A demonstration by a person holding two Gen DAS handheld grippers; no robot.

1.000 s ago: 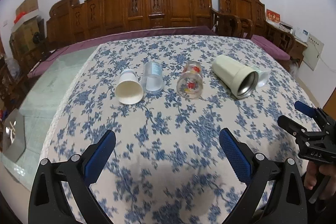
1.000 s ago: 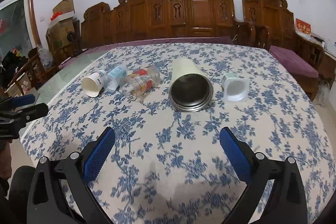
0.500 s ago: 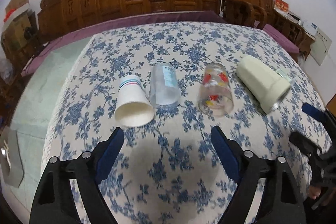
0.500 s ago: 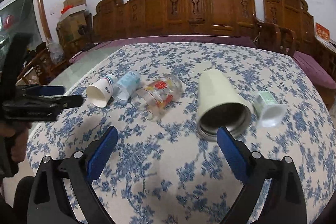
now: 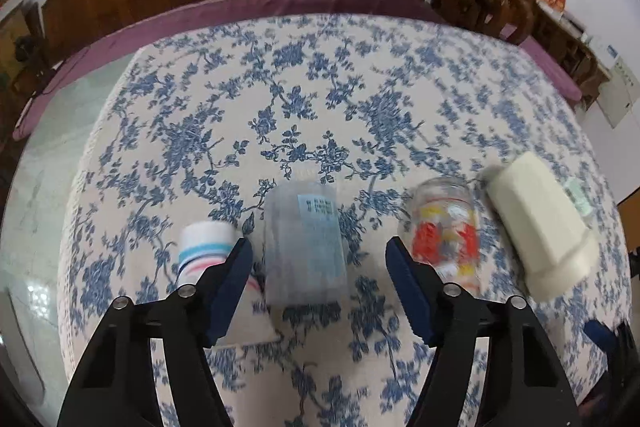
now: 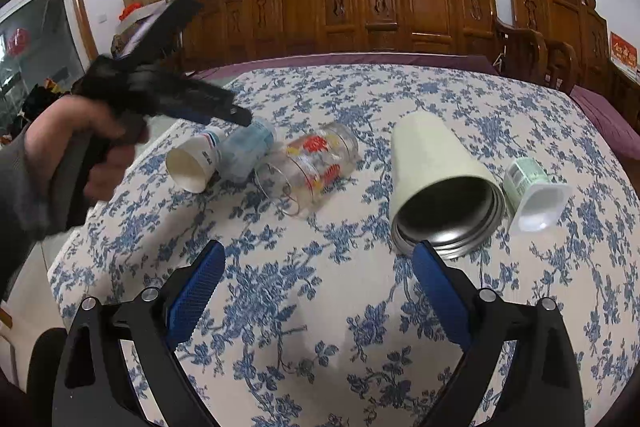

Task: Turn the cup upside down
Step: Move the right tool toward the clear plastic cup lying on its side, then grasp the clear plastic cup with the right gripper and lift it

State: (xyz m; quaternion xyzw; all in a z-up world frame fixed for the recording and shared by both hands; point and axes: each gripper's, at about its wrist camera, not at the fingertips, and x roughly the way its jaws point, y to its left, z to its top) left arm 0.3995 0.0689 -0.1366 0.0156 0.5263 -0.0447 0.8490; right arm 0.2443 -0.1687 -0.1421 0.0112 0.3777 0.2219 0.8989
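Observation:
Several cups lie on their sides on the blue floral tablecloth [image 5: 320,99]: a striped paper cup [image 5: 206,243] [image 6: 192,163], a frosted plastic cup [image 5: 304,239] [image 6: 246,151], a printed glass [image 5: 448,231] [image 6: 316,171], a cream steel-lined tumbler [image 5: 540,223] [image 6: 436,179] and a small white yogurt cup [image 6: 532,195]. My left gripper [image 5: 319,259] is open, its fingers on either side of the frosted plastic cup, just above it. My right gripper [image 6: 318,263] is open and empty, short of the glass and tumbler.
Carved wooden chairs [image 6: 420,3] line the far side of the table. A purple cloth edge [image 5: 280,7] borders the tablecloth at the back. Bare glass tabletop [image 5: 36,163] lies to the left. The hand with the left gripper [image 6: 100,131] shows in the right wrist view.
My left gripper has moved forward and down over the row of cups, and now straddles the frosted plastic cup. My right gripper has edged closer to the tumbler and glass.

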